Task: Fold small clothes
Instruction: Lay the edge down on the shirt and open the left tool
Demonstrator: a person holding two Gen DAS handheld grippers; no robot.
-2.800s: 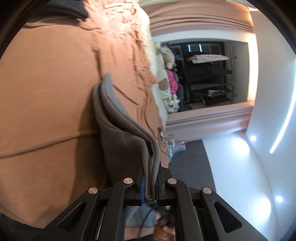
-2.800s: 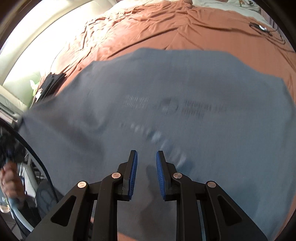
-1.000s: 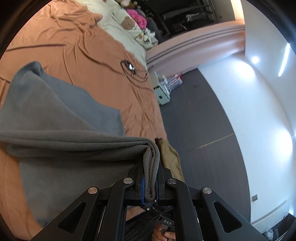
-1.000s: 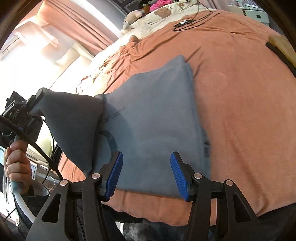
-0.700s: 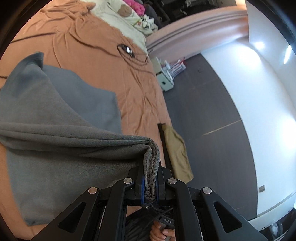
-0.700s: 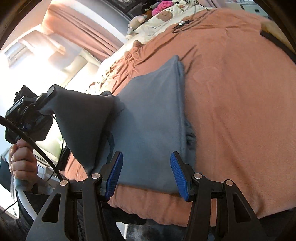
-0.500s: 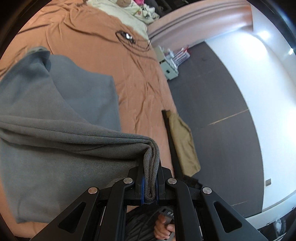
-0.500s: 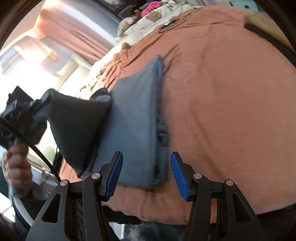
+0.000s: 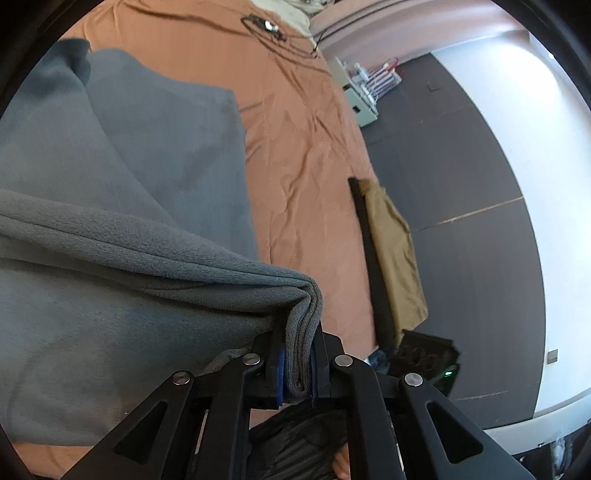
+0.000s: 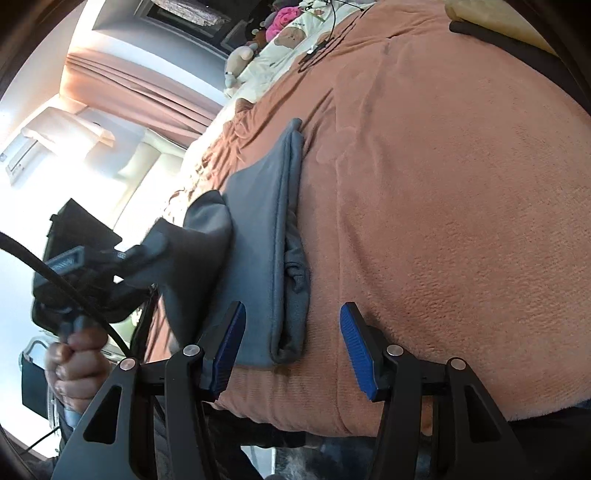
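Observation:
A grey garment (image 9: 122, 206) lies partly folded on the rust-orange bedspread (image 9: 295, 147). My left gripper (image 9: 297, 373) is shut on a bunched edge of it, several layers thick, and carries that edge over the flat part. In the right wrist view the grey garment (image 10: 266, 236) shows as a narrow folded strip, one end lifted by the left gripper (image 10: 147, 251), which a person's hand (image 10: 74, 354) holds. My right gripper (image 10: 291, 350) stands open just above the strip's near end, blue pads apart, touching nothing.
A tan cloth over a black strap (image 9: 391, 251) lies at the bed's right edge, above a dark floor (image 9: 461, 166). Cables and a small device (image 9: 266, 26) rest farther up the bedspread. Pillows and soft toys (image 10: 280, 29) crowd the head of the bed.
My left gripper has carried the garment's edge across and lower, so the cloth is now folded into a narrower strip. The right gripper has swung toward the strip's near end, still open.

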